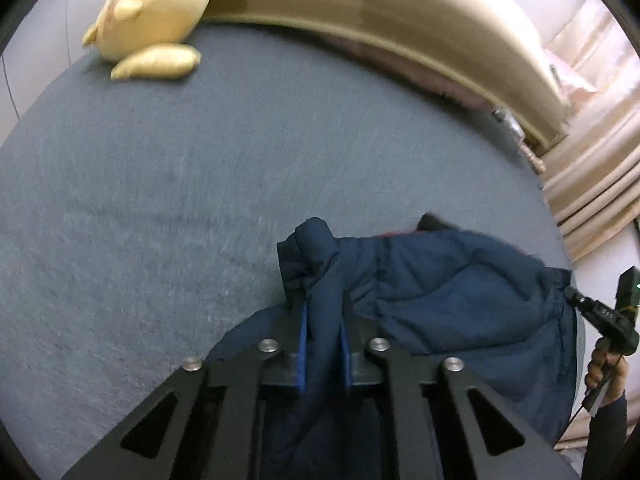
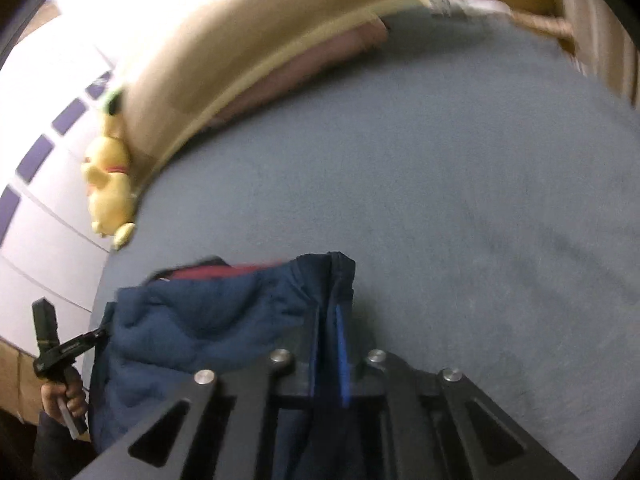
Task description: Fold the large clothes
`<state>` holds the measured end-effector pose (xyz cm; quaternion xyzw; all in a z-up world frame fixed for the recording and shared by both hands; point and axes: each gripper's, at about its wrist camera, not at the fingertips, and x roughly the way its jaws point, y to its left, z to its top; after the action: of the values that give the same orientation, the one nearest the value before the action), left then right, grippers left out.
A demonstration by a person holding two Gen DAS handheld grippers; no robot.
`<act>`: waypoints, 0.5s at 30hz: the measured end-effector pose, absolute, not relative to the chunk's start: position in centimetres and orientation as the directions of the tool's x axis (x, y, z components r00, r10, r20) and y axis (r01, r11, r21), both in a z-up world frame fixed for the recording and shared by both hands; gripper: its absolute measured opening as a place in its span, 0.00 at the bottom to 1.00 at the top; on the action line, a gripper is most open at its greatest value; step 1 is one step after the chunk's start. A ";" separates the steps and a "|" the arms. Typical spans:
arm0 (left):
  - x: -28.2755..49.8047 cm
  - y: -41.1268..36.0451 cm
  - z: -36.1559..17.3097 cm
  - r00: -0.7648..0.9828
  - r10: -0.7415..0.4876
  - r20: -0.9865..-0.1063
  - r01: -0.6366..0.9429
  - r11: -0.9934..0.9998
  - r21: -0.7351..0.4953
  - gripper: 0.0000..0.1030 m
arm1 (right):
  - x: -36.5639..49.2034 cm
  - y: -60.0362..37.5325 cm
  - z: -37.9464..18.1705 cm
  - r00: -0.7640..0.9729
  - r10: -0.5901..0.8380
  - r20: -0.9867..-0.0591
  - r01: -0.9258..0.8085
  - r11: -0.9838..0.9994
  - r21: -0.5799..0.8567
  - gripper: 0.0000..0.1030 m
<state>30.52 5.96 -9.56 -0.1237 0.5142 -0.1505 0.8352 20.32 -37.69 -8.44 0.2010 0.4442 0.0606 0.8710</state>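
In the left wrist view, the left gripper (image 1: 325, 300) is closed on a fold of a dark blue padded jacket (image 1: 440, 292), and the cloth is pinched between its blue pads. The jacket lies low in the picture, over the near part of a grey-blue bed (image 1: 160, 200). Its long side stretches from this gripper to the right, where the right gripper (image 1: 568, 292) meets its other end. The hand (image 1: 604, 372) that holds it shows at the edge. A yellow plush toy (image 1: 152, 16) lies far back on the bed, against a beige headboard (image 1: 400, 12).

In the right wrist view, the right gripper (image 2: 330, 312) is closed on the jacket (image 2: 208, 312) too, with cloth between the narrow jaws. Here the jacket stretches leftward to the left gripper (image 2: 105, 332), so it hangs across between the two. A red lining shows along its upper edge. The plush toy (image 2: 108, 184) sits at the bed's (image 2: 440, 180) far left corner.
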 end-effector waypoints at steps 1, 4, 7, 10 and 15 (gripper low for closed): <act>30.2 6.1 -8.9 0.448 -0.379 -0.809 0.130 0.924 -0.361 0.11 | 19.9 -37.6 -7.3 0.624 0.273 -0.733 0.061 0.917 0.393 0.07; 30.4 6.7 -9.3 0.480 -0.366 -0.797 0.097 0.925 -0.367 0.11 | 19.8 -38.2 -6.2 0.644 0.232 -0.729 0.073 0.930 0.360 0.07; 31.4 5.7 -12.9 0.404 -0.302 -0.863 0.055 0.950 -0.307 0.12 | 21.6 -37.6 -9.7 0.572 0.187 -0.799 0.115 0.946 0.303 0.07; 31.1 5.2 -12.6 0.411 -0.269 -0.871 0.057 0.961 -0.270 0.13 | 22.5 -36.7 -13.0 0.514 0.163 -0.842 0.163 0.945 0.282 0.07; 30.1 5.7 -9.9 0.461 -0.229 -0.857 0.028 0.970 -0.243 0.27 | 21.8 -35.7 -11.8 0.526 0.114 -0.843 0.192 0.950 0.248 0.13</act>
<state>30.08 5.73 -9.90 -0.0976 0.5135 -0.0755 0.8491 21.84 -35.73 -11.82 0.1571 0.4866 -0.0226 0.8591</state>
